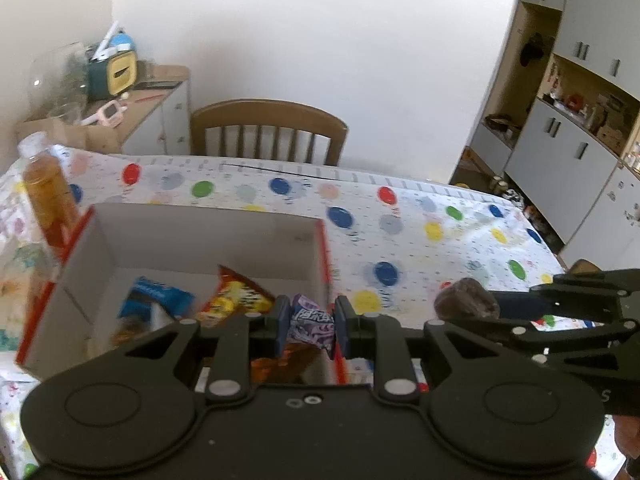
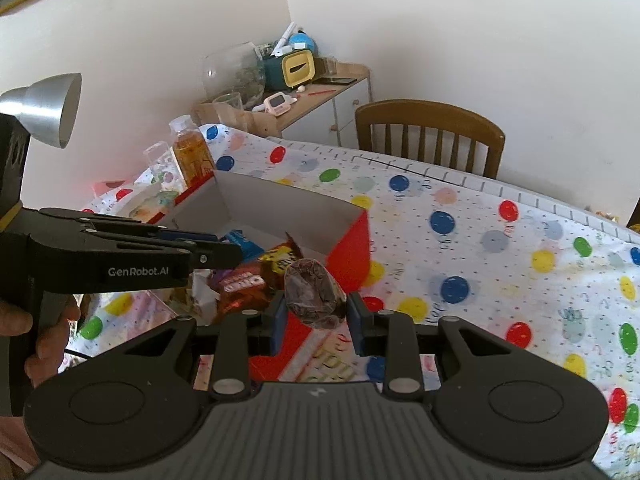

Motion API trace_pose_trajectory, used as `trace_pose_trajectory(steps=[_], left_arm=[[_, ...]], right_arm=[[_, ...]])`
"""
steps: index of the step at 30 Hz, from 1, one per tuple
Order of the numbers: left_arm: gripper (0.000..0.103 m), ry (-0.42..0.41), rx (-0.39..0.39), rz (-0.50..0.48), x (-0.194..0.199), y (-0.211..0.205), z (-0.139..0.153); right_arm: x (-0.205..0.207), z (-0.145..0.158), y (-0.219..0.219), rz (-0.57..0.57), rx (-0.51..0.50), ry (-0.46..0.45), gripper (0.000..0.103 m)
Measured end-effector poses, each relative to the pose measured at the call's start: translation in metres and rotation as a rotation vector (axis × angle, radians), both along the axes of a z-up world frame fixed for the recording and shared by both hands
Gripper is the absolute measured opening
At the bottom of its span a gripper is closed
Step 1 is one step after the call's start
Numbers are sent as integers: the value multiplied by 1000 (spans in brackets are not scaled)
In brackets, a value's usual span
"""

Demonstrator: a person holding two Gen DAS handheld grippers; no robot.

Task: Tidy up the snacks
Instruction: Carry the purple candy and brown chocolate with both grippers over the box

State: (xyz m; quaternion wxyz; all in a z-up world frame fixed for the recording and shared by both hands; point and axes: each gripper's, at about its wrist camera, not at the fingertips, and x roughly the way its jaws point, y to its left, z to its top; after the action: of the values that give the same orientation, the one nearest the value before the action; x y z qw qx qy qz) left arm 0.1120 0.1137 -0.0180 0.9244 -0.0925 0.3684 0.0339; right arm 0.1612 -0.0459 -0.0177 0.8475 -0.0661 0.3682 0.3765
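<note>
Here the left gripper (image 1: 310, 330) is clamped on a small purple candy packet (image 1: 312, 326) printed with white characters too blurred to read, held just above the near edge of the white-and-red cardboard box (image 1: 200, 236). The right gripper (image 2: 316, 316) is closed on a dark brown snack in clear wrap (image 2: 314, 294), over the box's red near corner. Seen from the right, the left tool's side reads "GenRobot.AI", with a hand (image 2: 48, 336) on its grip. Just beyond the pads, inside the box, lie a red pack marked "OREO" upside down (image 2: 244, 286), a yellow-and-red bag (image 1: 234, 300) and a blue packet (image 1: 160, 296). Past the box's far left corner stands a bottle of amber drink (image 2: 192, 154), on the balloon-print tablecloth (image 2: 480, 264). Farthest off, a wooden chair (image 1: 268, 130) stands against the wall.
</note>
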Motion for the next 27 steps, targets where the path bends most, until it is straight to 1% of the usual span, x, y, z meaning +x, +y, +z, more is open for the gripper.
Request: trace_pose_trajectory(steps=[6, 11, 13, 17, 22, 27], left_arm=[[21, 3, 14, 44, -3, 33, -5], [21, 32, 18, 84, 0, 65, -17], [21, 46, 26, 107, 2, 78, -23], [21, 66, 10, 155, 6, 104, -36], [21, 84, 20, 168, 13, 118, -47], [21, 117, 39, 167, 22, 125, -61]], right_arm=[[1, -10, 35, -6, -14, 16, 31], [10, -18, 63, -17, -26, 26, 31], [16, -23, 73, -24, -43, 21, 31], [27, -33, 89, -34, -80, 20, 31], [43, -47, 104, -47, -76, 75, 31], [50, -55, 119, -38, -105, 65, 31]])
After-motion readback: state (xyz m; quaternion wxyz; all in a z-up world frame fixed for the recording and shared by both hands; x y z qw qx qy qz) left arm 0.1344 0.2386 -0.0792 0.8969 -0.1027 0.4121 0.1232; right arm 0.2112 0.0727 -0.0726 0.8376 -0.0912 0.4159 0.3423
